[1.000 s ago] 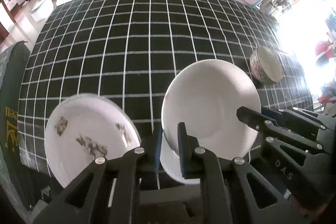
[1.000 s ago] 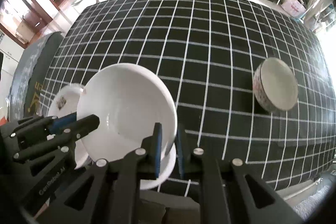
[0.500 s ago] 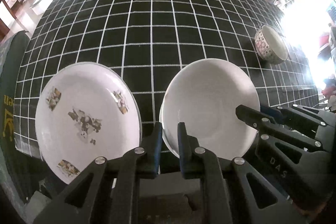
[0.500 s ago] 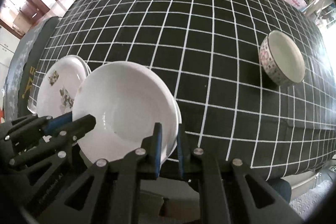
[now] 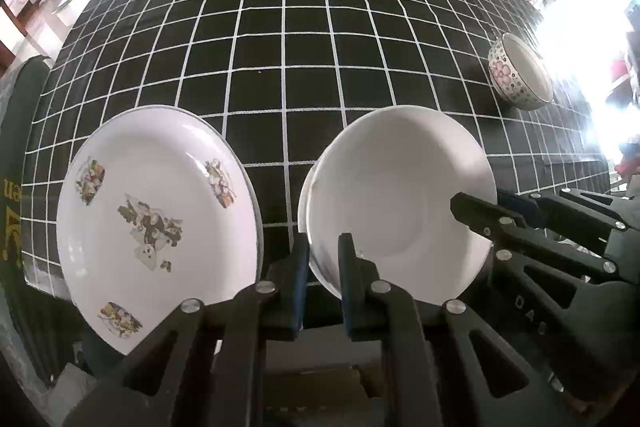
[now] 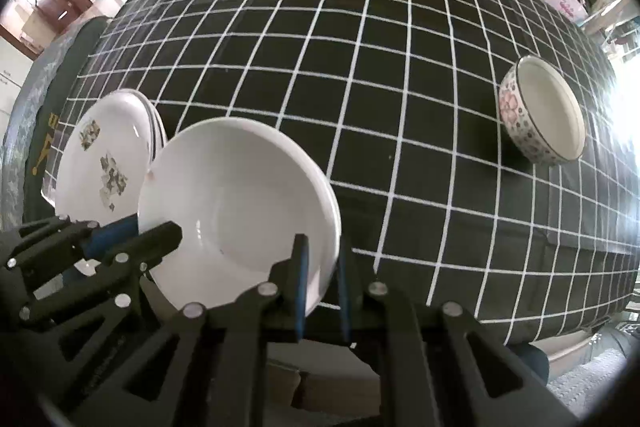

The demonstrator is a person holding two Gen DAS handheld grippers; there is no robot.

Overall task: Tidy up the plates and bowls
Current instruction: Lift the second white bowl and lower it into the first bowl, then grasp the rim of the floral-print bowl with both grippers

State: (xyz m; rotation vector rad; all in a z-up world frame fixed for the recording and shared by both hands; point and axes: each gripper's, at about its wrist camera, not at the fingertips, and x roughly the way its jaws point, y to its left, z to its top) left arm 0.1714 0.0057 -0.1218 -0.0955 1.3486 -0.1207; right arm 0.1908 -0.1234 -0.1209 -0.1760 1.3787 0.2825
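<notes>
Since a second ago, both claws have raised the plain white ceramic bowl (image 5: 396,195) above the checked desk (image 5: 304,39). Left claw (image 5: 323,259) and right claw (image 6: 320,267) clamp opposite rims; uneven pull could slip it onto the flowered white plate (image 5: 156,203).

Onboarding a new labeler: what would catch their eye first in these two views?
First, the big white bowl up front, both grippers clamped on its rim: the left gripper at its left edge, the right gripper at its right. Left of it, at the near table edge, sits a flowered plate on a stack. A small flowered bowl stands alone far right on the black checked tablecloth.
</notes>
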